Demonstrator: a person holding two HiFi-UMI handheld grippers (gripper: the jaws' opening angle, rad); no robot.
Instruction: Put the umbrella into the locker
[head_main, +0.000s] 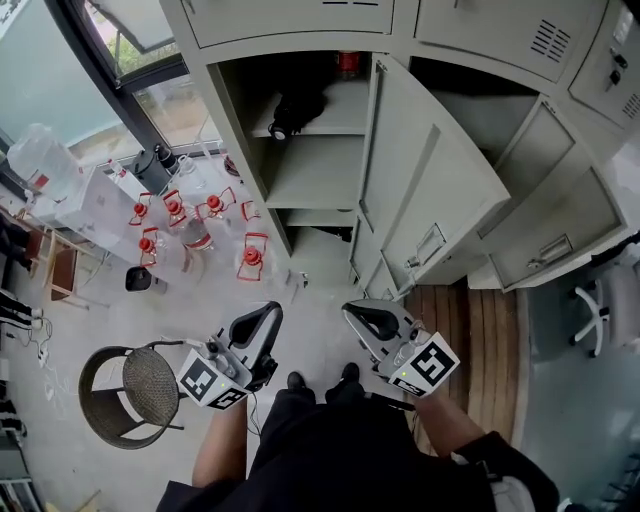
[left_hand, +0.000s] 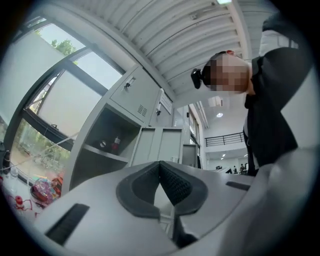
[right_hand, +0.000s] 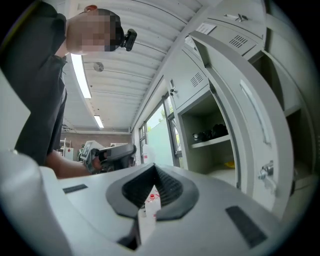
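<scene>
- The black folded umbrella (head_main: 297, 110) lies on the upper shelf (head_main: 340, 125) of the open grey metal locker (head_main: 240, 140). It is ahead of and above both hand-held grippers and well apart from them.
- A small red item (head_main: 347, 62) stands further back in the same compartment, beyond the umbrella as seen from the grippers.
- The left hand-held gripper (head_main: 268, 312) has its jaws pressed together with nothing between them. Its own view shows the dark pads meeting (left_hand: 161, 172), and the shelf lies far off past their tip.
- The right hand-held gripper (head_main: 362, 312) is likewise closed and empty. Its pads touch at the tip (right_hand: 152, 182).
- The tall grey locker door (head_main: 430, 190) hangs wide open, just ahead and to the right of the right hand-held gripper. It fills the right side of that gripper's view (right_hand: 250, 115).
- Clear water bottles with red caps (head_main: 200, 230) stand on the floor ahead and left of the left hand-held gripper.
- The placing step looks finished, since the umbrella rests inside and neither gripper holds anything.
- If anything remains, it is probably shutting the door. The right hand-held gripper is nearest and could push the outer face until the door swings closed.
</scene>
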